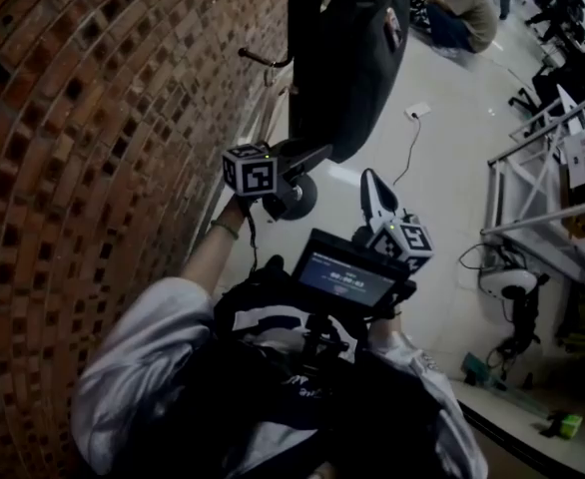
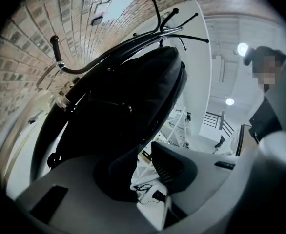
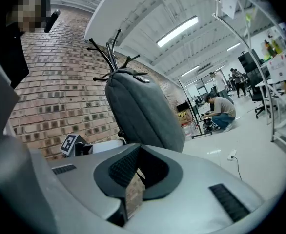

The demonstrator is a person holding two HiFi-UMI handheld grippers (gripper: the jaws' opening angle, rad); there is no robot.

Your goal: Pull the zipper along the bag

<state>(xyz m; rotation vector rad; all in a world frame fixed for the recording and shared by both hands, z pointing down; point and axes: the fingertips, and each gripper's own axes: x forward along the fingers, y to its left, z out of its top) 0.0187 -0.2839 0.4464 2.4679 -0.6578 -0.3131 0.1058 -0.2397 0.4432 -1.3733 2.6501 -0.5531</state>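
A dark bag (image 1: 352, 58) hangs upright from a black coat stand (image 2: 177, 30) beside the brick wall. My left gripper (image 1: 317, 156) is held up at the bag's lower end. In the left gripper view the bag (image 2: 128, 96) fills the middle and its bottom corner dips toward the left jaw; my left gripper (image 2: 143, 155) is open, with floor showing through the gap. I cannot make out the zipper pull. My right gripper (image 1: 370, 183) is lower and to the right, apart from the bag. In the right gripper view the bag (image 3: 143, 111) stands ahead, and the right gripper (image 3: 138, 152) is shut on nothing.
The brick wall (image 1: 93, 118) runs close along the left. A person (image 1: 467, 13) sits on the floor beyond the bag. A power strip with its cable (image 1: 417, 113) lies on the pale floor, and a metal frame rack (image 1: 532, 188) stands at right. A small screen (image 1: 347, 277) sits at my chest.
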